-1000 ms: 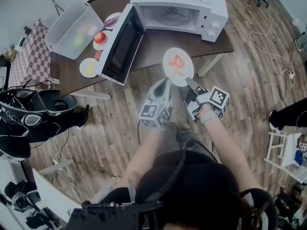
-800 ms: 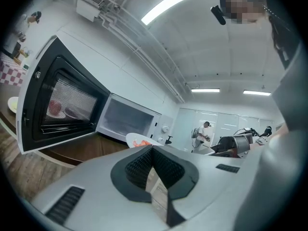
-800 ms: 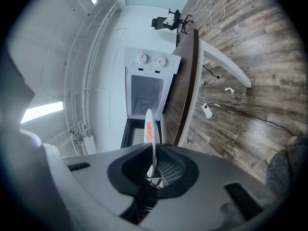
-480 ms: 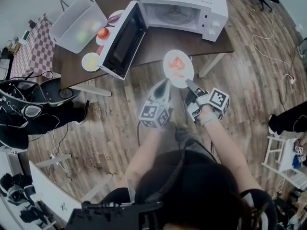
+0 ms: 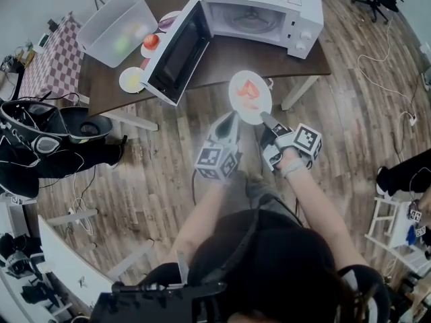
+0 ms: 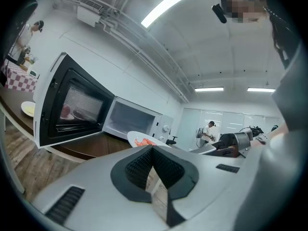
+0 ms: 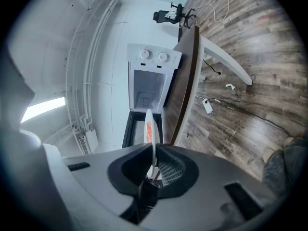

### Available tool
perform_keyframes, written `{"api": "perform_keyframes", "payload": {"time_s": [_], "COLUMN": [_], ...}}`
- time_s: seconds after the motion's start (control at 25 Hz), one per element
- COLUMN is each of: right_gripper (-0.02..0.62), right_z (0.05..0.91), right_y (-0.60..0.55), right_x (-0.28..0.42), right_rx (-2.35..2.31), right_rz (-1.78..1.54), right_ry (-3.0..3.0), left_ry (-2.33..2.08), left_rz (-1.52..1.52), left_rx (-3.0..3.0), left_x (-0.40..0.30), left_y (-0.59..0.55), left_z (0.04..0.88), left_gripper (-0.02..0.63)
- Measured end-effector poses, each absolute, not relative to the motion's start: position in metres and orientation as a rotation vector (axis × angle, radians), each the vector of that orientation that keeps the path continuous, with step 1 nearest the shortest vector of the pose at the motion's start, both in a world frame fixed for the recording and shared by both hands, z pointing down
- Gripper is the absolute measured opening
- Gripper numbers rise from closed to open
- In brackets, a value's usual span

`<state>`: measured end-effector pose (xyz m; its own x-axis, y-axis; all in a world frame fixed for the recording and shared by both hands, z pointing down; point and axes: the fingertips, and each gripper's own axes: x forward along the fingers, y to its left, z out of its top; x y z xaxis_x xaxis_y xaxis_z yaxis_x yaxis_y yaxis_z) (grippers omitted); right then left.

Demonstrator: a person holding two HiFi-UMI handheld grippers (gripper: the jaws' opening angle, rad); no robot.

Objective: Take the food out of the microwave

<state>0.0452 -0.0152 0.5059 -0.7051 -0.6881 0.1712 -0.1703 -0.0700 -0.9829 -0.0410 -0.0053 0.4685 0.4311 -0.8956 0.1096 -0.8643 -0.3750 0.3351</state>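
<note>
One plate [image 5: 250, 99] — level, long axis twelve to six toward the microwave [image 5: 259, 9] — is clamped at its five-o'clock rim by the right tool [image 5: 263, 117]; left tool [image 5: 233, 116] closed, empty.

Bright ceiling strips [image 6: 166, 6], dark fisheye edges, perhaps slightly soft

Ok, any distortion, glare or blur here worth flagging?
Head view: fisheye bows the table edge, and the plate looks washed out. Left gripper view: dark round vignette, and the ceiling light glares. Right gripper view: rolled sideways, so the microwave stands on end; corners are black.
</note>
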Motion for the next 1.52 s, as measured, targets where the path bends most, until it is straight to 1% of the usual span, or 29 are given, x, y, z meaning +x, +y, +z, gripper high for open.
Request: {"api": "perform_keyframes", "payload": {"time_s": [1.08,1.52], "right_gripper": [0.021,0.021], "right_z": [0.507,0.509], "right_y": [0.008,-0.007], "right_x": [0.063,0.056], "right_rx": [-0.879,-0.861], "right_rz": [-1.865,-1.875], "right_ry": [1.879,1.869], "left_ry": [-1.532,-1.56], "left_rz": [-0.13,-0.13], "left_rx": [2.368,2.352], "left_x": [-0.017,-0.027], "left_y": [0.009,-0.004], "left_z": [0.462,0.465], "left_gripper": [0.002,0.002]}}
